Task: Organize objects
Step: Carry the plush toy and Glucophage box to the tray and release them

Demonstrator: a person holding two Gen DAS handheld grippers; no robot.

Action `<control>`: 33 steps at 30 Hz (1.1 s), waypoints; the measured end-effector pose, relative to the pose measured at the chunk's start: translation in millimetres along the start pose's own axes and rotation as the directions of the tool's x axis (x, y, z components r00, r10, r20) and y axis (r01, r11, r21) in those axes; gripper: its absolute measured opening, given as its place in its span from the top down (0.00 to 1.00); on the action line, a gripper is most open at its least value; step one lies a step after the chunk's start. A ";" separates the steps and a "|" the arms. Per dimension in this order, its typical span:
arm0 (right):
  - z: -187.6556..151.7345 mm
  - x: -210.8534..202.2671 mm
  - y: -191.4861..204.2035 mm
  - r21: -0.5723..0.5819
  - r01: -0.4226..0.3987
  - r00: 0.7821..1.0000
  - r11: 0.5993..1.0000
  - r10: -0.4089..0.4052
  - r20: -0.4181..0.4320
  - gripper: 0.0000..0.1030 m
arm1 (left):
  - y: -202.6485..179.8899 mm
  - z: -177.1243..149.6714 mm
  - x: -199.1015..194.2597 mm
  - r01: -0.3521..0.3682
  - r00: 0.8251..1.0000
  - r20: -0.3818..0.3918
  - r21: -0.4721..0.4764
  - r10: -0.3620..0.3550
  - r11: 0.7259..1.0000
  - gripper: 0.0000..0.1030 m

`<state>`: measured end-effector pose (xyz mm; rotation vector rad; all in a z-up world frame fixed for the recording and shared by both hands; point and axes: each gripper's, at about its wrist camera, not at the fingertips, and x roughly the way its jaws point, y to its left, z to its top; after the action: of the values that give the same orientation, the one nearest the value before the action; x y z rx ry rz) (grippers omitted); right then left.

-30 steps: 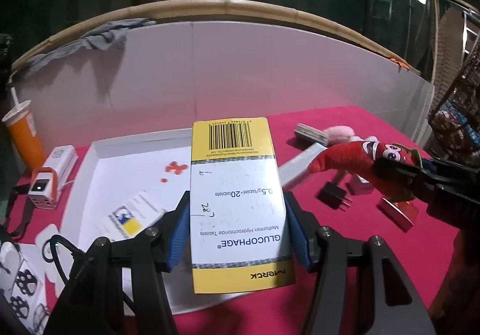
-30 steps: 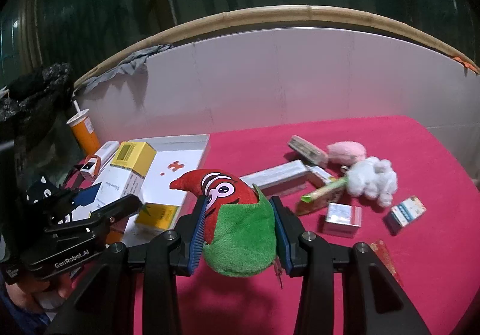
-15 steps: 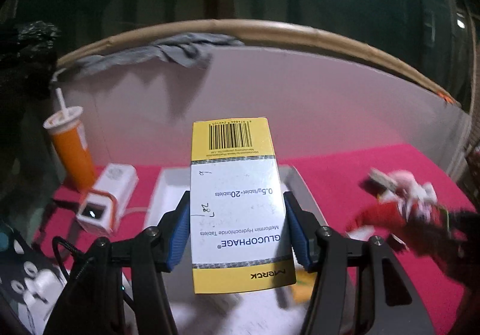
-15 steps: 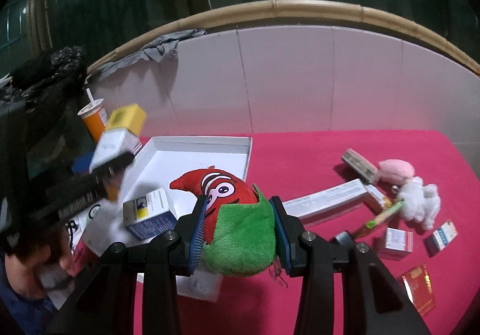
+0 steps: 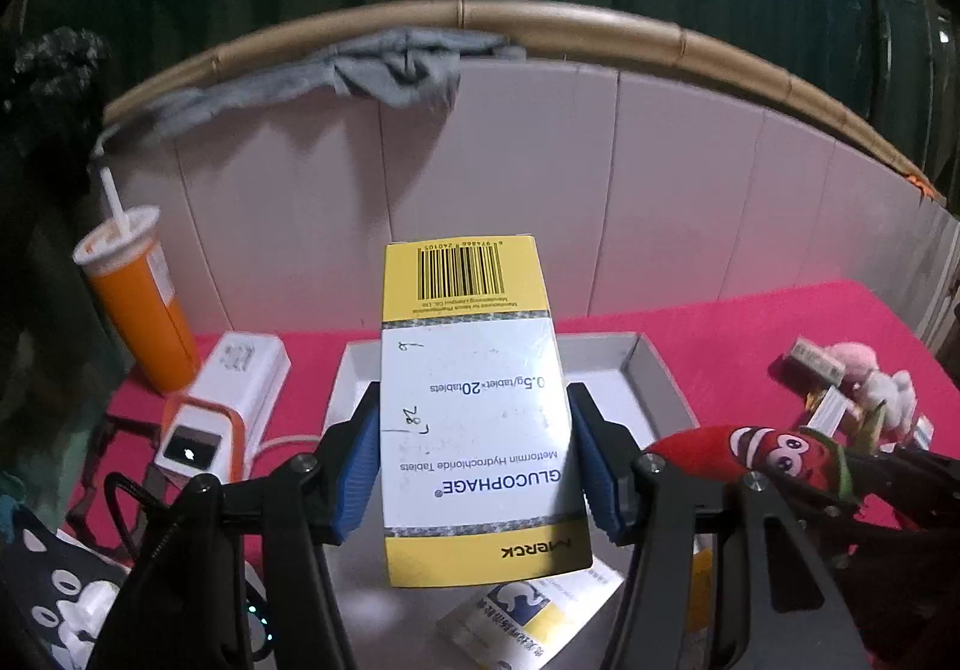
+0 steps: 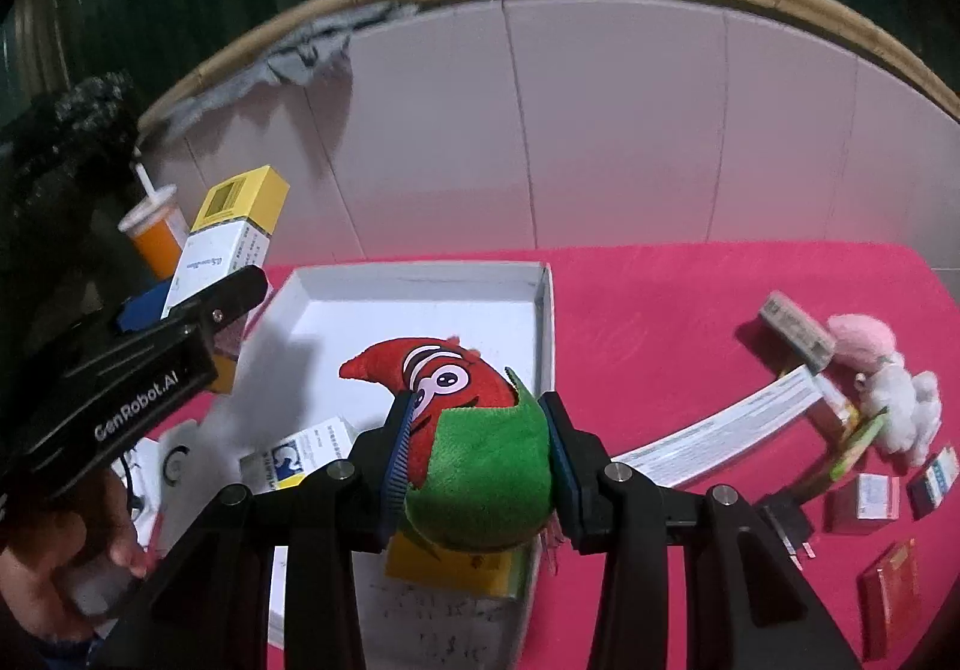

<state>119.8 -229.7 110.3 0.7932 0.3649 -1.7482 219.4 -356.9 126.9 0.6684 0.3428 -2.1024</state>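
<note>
L gripper (image 5: 474, 466) fingers clamp the yellow-white medicine box (image 5: 474, 400); R gripper (image 6: 477, 466) fingers squeeze the chili plush (image 6: 462, 418). Both hang over the white tray (image 6: 543, 310) on the pink counter (image 6: 690, 310). Lower into bare tray floor, far of the boxes lying near, then let go.

Improvised recording setup: pink-covered bench (image 6: 690, 298), white partition panels (image 6: 600, 129), dark surroundings; room type undeterminable.

"GLUCOPHAGE", "MERCK" on yellow-white box (image 5: 474, 418); "GenRobot.AI" on left tool (image 6: 144, 400)
</note>
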 end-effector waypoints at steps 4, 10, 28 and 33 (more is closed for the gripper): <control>-8.8 23.2 3.2 -0.006 0.036 0.999 0.999 -0.037 -0.036 0.58 | 5.2 -7.2 15.2 -0.004 0.999 -0.049 -0.010 0.003 1.000 0.44; -15.4 41.8 2.4 0.014 0.048 0.997 0.999 -0.047 -0.055 0.57 | 6.1 -11.5 19.0 -0.018 0.998 -0.067 -0.005 0.018 1.000 0.44; -29.1 -10.3 -26.1 0.018 0.049 0.998 0.999 -0.049 0.038 0.14 | -19.0 0.7 -18.0 0.017 1.000 0.018 -0.037 -0.016 0.999 0.00; -39.5 -33.8 -55.8 0.078 0.059 0.996 0.995 -0.063 0.060 0.13 | -56.4 -9.0 -18.2 0.108 0.994 -0.008 0.049 -0.108 0.993 0.00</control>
<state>85.6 -163.0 96.2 0.7870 0.2846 -1.8488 184.8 -308.0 129.8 0.6985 0.3380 -2.2184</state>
